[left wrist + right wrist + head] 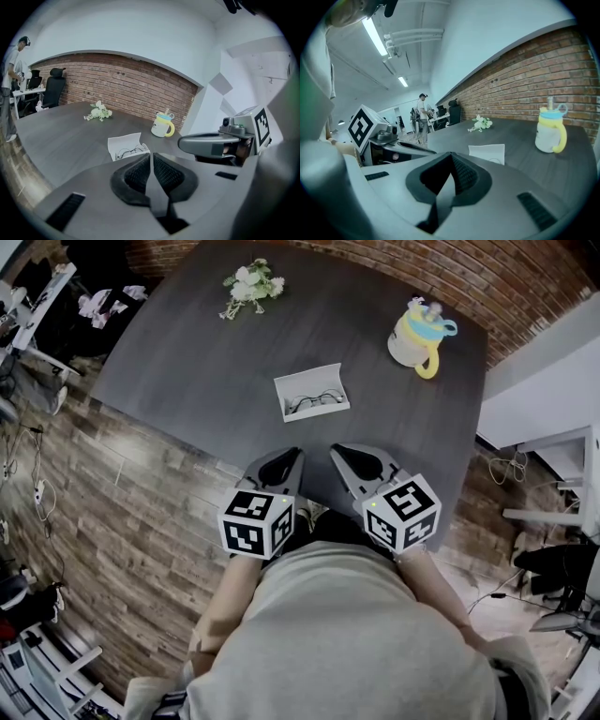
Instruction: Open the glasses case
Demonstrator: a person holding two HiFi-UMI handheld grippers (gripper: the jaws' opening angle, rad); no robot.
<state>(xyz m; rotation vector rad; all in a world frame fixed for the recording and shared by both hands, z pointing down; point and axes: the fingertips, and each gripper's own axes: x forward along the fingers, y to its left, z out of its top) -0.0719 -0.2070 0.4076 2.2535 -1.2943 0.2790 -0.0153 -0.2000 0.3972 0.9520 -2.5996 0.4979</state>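
The white glasses case (311, 392) lies on the dark grey table (187, 362), its lid standing up and a pair of thin-framed glasses inside. The left gripper view shows the case (127, 146) just beyond the jaws, and it sits ahead in the right gripper view (487, 153). My left gripper (294, 455) and right gripper (335, 449) are side by side over the table's near edge, short of the case and touching nothing. The pads of the left gripper (151, 157) meet with nothing between them. The right gripper (451, 158) is closed the same way.
A small bunch of white flowers (251, 285) lies at the table's far side. A yellow and blue handled cup (418, 334) stands at the far right. A brick wall runs behind the table. A person (11, 84) stands by desks and an office chair at the left.
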